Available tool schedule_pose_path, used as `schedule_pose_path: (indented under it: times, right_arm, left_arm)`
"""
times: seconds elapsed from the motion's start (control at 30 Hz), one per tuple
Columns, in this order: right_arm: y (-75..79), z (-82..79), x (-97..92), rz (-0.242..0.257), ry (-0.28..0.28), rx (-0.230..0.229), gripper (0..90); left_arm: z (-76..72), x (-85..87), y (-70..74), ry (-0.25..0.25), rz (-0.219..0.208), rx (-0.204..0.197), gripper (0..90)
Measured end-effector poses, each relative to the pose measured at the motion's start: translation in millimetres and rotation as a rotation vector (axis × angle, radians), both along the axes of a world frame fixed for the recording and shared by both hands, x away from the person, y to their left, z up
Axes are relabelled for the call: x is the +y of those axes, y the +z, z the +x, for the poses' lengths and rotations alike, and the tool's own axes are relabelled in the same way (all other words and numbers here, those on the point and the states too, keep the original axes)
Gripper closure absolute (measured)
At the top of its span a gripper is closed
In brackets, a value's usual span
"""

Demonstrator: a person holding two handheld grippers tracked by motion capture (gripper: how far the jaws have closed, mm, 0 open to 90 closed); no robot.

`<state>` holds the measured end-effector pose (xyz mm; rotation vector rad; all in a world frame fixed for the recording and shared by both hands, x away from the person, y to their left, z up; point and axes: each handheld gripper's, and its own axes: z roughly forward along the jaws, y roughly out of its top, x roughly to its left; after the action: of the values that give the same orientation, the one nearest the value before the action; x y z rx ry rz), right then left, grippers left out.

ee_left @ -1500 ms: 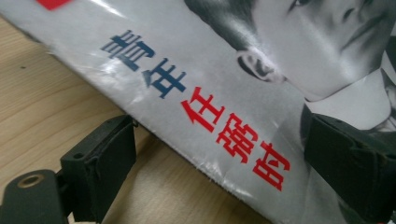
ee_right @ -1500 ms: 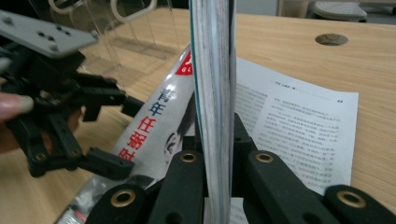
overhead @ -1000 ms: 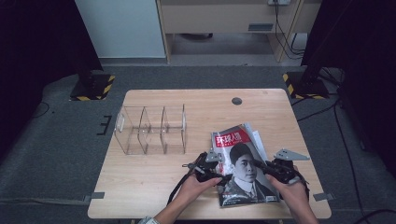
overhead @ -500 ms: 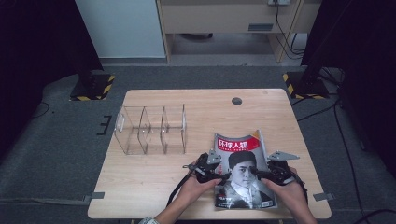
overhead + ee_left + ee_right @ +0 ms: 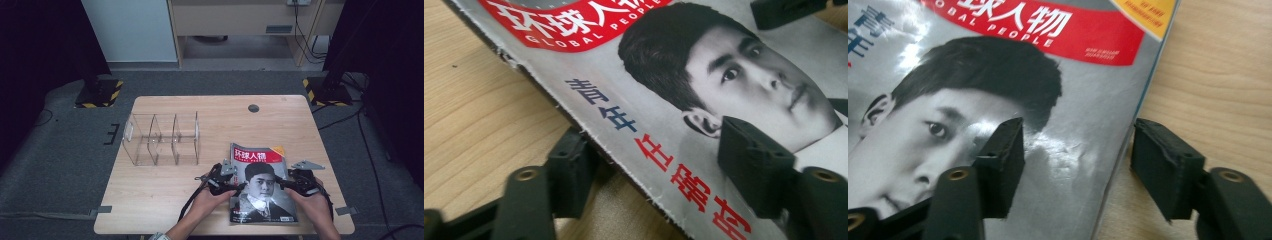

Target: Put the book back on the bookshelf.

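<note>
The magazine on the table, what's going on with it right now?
A person works a magazine lying on the wooden table with a gripper in each hand. The left gripper straddles its left edge, one jaw over the cover and one beside it, and its jaws have just been closing. The right gripper straddles the right edge, jaws apart. A clear acrylic organizer stands to the left.

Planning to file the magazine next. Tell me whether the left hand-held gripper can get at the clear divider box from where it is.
Probably yes. The left hand-held gripper sits at the magazine's left edge, jaws open astride it and not yet clamped. Between it and the clear divider box lies only bare table, so the way looks free.
</note>
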<state>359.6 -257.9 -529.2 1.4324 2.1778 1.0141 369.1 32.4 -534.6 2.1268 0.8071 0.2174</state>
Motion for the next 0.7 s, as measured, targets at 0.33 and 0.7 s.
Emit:
schedule_pose_path:
  times: [0.33, 0.7]
  right_arm:
    - [-2.8, -0.3, -1.8, 0.008, 0.004, -0.037, 53.1]
    - [-5.7, 0.0, -3.3, 0.024, 0.019, -0.052, 54.4]
  left_arm:
    - [0.9, -5.6, 4.5, -0.042, -0.024, 0.025, 47.3]
    - [29.4, -11.7, 20.5, -0.043, -0.061, 0.044, 31.1]
